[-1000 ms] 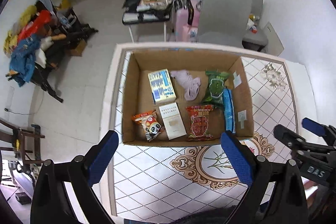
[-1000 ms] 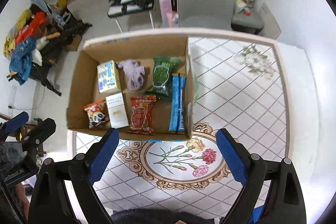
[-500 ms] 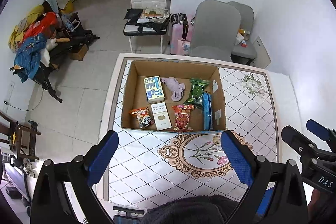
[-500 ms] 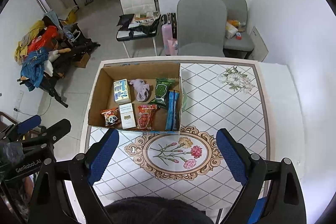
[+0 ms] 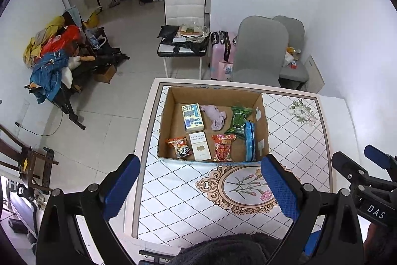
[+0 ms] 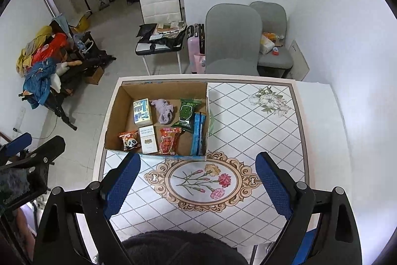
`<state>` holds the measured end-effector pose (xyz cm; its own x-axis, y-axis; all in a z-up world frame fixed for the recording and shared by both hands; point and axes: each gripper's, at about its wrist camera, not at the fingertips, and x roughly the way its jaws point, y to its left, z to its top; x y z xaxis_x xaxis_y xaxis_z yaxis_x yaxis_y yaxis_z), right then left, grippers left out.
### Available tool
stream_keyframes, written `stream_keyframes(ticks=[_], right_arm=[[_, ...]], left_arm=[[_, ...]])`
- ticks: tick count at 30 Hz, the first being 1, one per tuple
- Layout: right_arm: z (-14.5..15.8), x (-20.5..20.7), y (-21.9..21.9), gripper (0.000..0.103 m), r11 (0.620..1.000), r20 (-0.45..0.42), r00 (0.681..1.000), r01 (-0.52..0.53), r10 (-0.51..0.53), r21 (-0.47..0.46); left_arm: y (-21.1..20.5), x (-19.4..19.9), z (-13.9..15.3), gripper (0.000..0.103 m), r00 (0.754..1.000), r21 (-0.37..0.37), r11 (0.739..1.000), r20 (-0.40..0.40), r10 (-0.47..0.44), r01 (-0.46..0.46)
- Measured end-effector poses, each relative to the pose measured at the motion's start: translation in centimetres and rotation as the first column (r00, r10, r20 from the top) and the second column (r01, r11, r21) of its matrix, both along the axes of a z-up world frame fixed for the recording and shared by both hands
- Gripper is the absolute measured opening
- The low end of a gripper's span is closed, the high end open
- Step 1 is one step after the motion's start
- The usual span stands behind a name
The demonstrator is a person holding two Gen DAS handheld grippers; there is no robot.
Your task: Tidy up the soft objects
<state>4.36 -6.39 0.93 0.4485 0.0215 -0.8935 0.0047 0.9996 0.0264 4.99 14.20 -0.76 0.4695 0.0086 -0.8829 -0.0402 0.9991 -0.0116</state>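
My left claw [image 5: 199, 186] hangs high over the table with its blue pads spread wide and nothing between them; my right claw [image 6: 197, 180] is the same, wide apart and empty. Off to the right of my left claw I can see the right one's black frame, and the left one shows at the left edge of the right wrist view.

Just below and ahead of both claws lies the patterned tabletop [image 5: 178, 205] with its flower medallion [image 6: 202, 180]. Beyond that, ahead of my left claw and ahead-left of my right, sits the open cardboard box [image 5: 171, 116].

Inside it, the near row holds a panda snack pack [image 5: 180, 147], a white box [image 5: 199, 146], a red packet [image 5: 223, 147] and a blue packet [image 5: 249, 143] standing along the right wall. The far row holds a blue-and-white carton [image 5: 192, 116], a crumpled lilac cloth [image 5: 215, 116] and a green packet [image 5: 239, 119].

Past the table stand two grey chairs [image 6: 232, 39], a pink suitcase [image 5: 220, 54] and a white chair [image 5: 184, 6] piled with items; far left, a heap of clothes [image 5: 53, 51].
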Motion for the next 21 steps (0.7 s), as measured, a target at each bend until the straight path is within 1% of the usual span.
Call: stream_keyframes(ticks=[10, 21], right_arm=[[0.5, 0.1, -0.4, 0.096, 0.999, 0.012, 1.000, 0.024, -0.023, -0.024], [1.1, -0.5, -1.0, 0.096, 0.998, 0.031, 0.998, 0.047, -0.046, -0.029]], left_arm=[[-0.7, -0.1, -0.3, 0.100, 1.000, -0.001, 1.000, -0.011, -0.018, 0.018], [-1.2, -0.4, 0.2, 0.100, 0.999, -0.005, 0.999, -0.007, -0.034, 0.034]])
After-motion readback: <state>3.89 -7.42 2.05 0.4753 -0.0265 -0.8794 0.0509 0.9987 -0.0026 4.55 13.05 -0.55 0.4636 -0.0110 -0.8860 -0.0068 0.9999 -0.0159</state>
